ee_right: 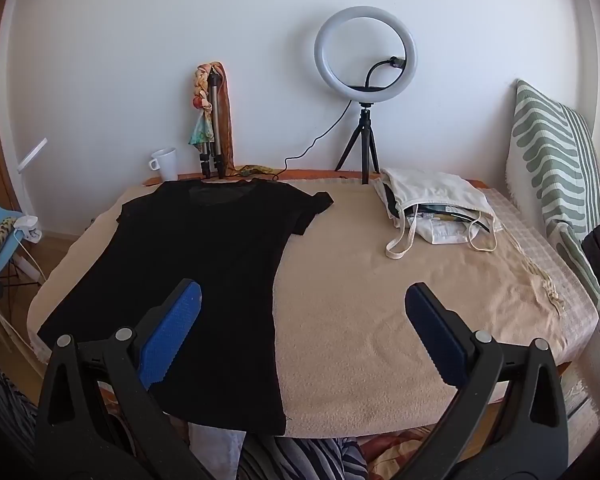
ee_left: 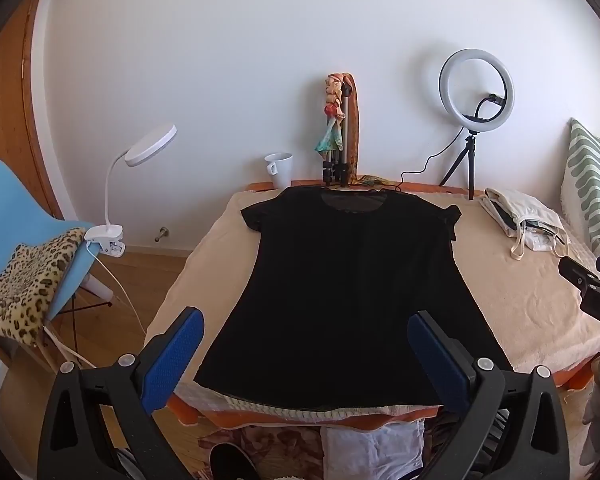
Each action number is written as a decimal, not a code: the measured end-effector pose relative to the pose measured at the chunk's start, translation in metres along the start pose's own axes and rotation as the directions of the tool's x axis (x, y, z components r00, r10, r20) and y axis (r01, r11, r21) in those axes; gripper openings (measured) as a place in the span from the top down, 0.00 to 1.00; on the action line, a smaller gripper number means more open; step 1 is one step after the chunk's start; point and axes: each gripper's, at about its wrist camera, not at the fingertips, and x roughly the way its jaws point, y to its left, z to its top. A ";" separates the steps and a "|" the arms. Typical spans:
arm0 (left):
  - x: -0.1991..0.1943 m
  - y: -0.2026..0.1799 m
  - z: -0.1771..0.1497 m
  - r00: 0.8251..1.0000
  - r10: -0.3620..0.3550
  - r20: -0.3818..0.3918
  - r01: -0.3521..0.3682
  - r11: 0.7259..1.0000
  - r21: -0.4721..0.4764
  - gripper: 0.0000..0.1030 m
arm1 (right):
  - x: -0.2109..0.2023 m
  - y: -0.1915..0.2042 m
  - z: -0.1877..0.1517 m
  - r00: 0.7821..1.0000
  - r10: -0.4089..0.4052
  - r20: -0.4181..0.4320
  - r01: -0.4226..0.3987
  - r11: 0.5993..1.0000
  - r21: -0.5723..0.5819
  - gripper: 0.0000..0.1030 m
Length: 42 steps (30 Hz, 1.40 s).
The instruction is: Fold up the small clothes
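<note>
On the beige-covered worktop [ee_right: 380,320] our black T-shirt [ee_left: 340,300] lies flat, hem at the near edge. Both the left gripper [ee_left: 306,364] and right gripper [ee_right: 302,334] hover wide open, holding nothing; we judge a pinch there could catch the cover too.

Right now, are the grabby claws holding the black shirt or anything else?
No, nothing is held. Both the left gripper and the right gripper have their jaws wide open above the black shirt, which lies flat on the table.

Tote bag [ee_right: 436,204] contents too jumbled to identify; striped cushion [ee_right: 560,184] cut off right; chair [ee_left: 24,216] cropped left.
</note>
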 end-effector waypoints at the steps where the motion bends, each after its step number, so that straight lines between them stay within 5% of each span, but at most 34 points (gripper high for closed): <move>1: 0.000 0.000 0.000 1.000 -0.002 0.000 0.002 1.000 0.000 0.00 | 0.000 0.000 0.000 1.000 0.001 -0.002 -0.001 1.000 0.002 0.00; 42: -0.001 -0.007 -0.004 1.000 0.008 0.005 -0.008 1.000 0.007 0.00 | 0.003 0.001 -0.007 1.000 0.013 -0.013 -0.013 1.000 0.010 0.00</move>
